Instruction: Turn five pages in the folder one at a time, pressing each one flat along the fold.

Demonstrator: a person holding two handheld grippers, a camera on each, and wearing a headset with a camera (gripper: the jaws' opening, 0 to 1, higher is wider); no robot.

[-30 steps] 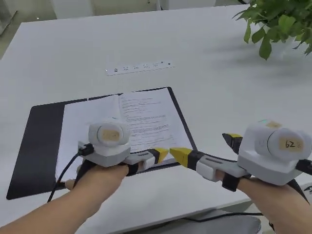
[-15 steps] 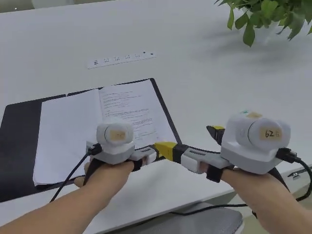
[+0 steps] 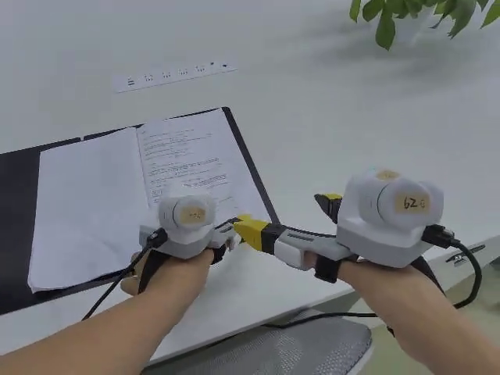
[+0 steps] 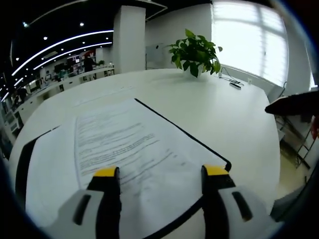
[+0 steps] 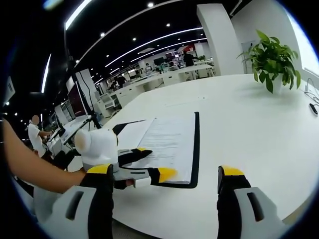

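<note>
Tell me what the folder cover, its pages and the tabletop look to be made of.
Folder cover: likely plastic or coated card; black, matte, thin with a crisp edge. Pages: plain white paper with printed text, lying in a thin stack. Tabletop: probably smooth white laminate or painted board; soft sheen, no visible grain.

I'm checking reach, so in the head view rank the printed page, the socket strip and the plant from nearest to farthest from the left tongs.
1. Printed page, directly under the left tongs at its near right corner.
2. Socket strip, past the folder's far edge.
3. Plant, far off at the upper right.
</note>
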